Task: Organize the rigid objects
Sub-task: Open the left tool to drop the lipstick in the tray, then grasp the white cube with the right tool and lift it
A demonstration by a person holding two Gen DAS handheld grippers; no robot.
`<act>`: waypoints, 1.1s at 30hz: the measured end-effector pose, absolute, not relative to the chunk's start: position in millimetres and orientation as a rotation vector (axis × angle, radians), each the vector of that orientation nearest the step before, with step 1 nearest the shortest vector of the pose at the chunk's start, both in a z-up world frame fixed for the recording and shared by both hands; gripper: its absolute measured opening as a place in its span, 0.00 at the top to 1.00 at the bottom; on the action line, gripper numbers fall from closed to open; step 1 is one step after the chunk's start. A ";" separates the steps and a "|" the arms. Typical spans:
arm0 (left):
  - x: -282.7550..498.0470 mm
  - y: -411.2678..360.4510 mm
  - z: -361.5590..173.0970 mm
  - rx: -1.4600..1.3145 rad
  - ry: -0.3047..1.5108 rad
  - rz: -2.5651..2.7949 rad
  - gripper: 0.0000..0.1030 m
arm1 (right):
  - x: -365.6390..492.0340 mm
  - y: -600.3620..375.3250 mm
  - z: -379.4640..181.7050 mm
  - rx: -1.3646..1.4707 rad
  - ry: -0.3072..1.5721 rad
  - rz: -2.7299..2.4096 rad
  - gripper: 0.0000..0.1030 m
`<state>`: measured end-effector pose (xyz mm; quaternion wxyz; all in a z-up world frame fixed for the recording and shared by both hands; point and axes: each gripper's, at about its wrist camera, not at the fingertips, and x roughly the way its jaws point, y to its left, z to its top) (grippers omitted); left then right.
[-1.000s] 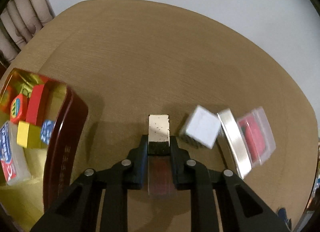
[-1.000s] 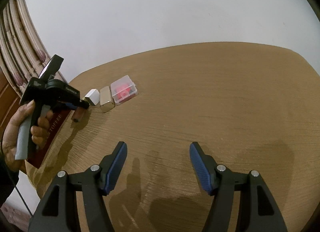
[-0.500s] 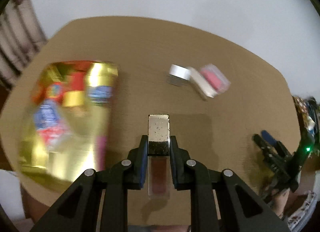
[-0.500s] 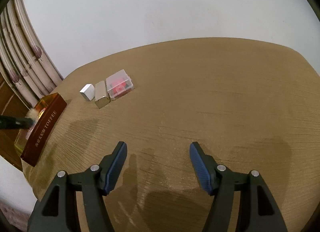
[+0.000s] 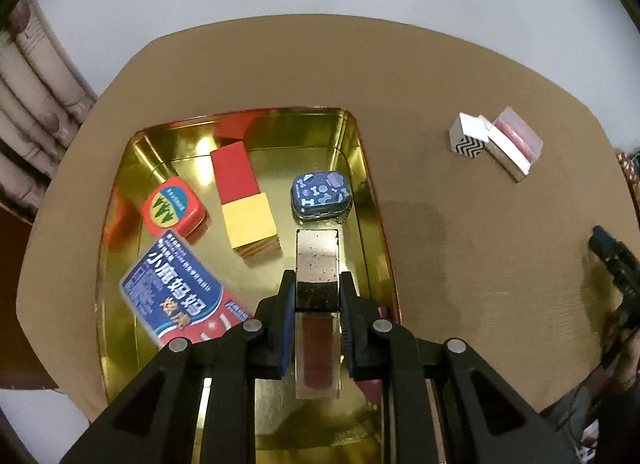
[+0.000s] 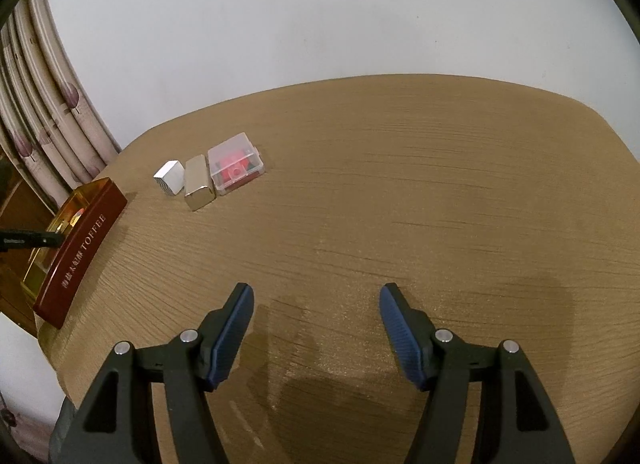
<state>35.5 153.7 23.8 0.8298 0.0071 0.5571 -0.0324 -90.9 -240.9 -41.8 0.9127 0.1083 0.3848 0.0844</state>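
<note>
The left gripper [image 5: 317, 292] is clamped on a lip gloss tube [image 5: 317, 316], its blue-padded jaws pressing the tube's sides where the speckled silver cap meets the clear body of dark red liquid; the cap juts forward past the fingertips and the body runs back between the black arms. Directly below this gripper is an open gold-lined tin [image 5: 362, 168] on a round wooden table [image 5: 460, 244]; whether the tube touches the tin floor cannot be told. Just ahead of the cap lies a small blue tin [image 5: 321, 195] printed with bones; ahead and to the gripper's left lie a yellow block [image 5: 250, 220] and, touching its far end, a red block [image 5: 233, 175]; further left sits a red and orange tin [image 5: 172, 208] with a green and blue badge; close on the left, partly under the arm, lies a blurred blue and red packet [image 5: 180, 298] with white Chinese characters. Far ahead to the right, outside the tin, stand a white box [image 5: 467, 137] with a black zigzag side, a silver bar [image 5: 507, 155] and a clear case [image 5: 518, 135] holding something red, side by side.

The right gripper [image 6: 316, 326] has its jaws wide apart, holding nothing, above bare tabletop; far ahead to its left are the same three items and, further left, the tin's dark red wall lettered TOFFEE.
</note>
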 end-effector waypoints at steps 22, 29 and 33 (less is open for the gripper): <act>-67.9 152.3 90.9 -0.060 0.834 0.077 0.35 | -75.9 -201.3 -1.1 0.038 0.788 0.413 0.33; -141.0 173.6 84.2 -0.220 0.799 0.141 0.28 | -18.5 -101.6 59.0 -0.347 0.813 0.703 0.33; -166.7 188.5 57.1 -0.354 0.809 0.173 0.28 | 17.0 -57.6 57.9 -0.506 0.854 0.730 0.33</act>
